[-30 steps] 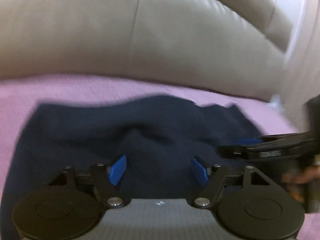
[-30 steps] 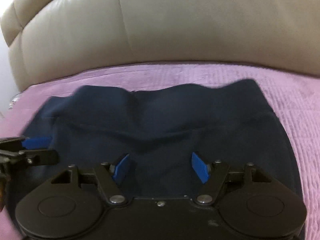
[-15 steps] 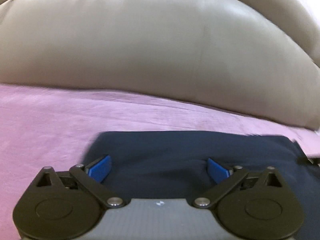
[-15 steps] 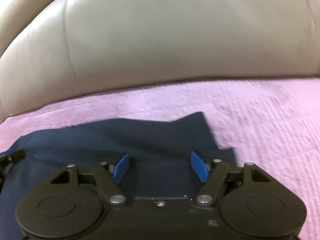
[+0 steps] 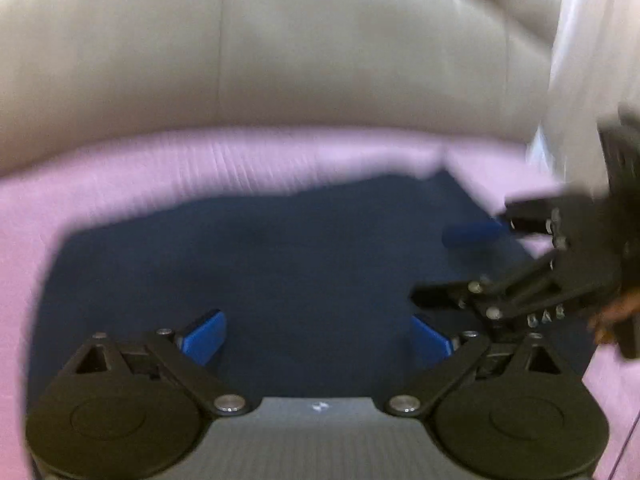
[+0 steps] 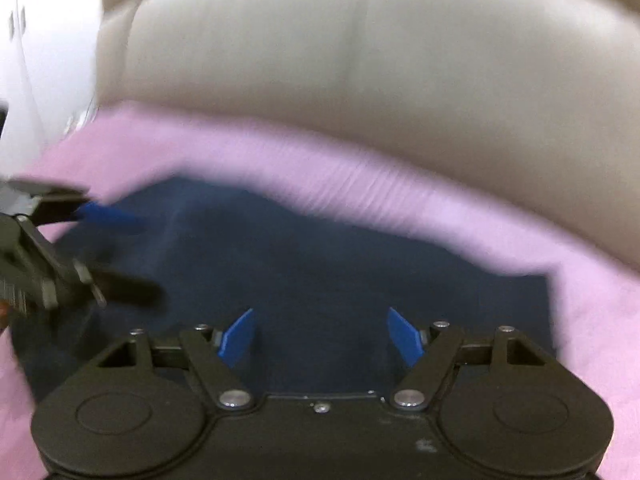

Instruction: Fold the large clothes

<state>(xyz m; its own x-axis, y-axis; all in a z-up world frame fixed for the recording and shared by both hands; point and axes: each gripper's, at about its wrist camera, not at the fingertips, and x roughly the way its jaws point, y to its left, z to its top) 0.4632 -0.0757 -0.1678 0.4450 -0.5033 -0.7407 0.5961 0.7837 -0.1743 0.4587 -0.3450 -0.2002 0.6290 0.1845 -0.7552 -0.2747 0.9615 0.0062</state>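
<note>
Both wrist views look down closely, sharing the navy garment [image 5: 280,264] [image 6: 340,280].

The dark blue garment [image 5: 304,256] was soft, matt cloth. Under it, the pink bed cover [image 6: 360,184] looked ribbed and a bit fuzzy. The beige headboard [image 5: 320,52] was smooth, shiny leather. Each hand-held gripper was black plastic with silver metal screws.

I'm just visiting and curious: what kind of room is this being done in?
Probably a bedroom: a dark navy garment lies on a pink bedspread, backed by what looks like a padded beige leather headboard.
</note>
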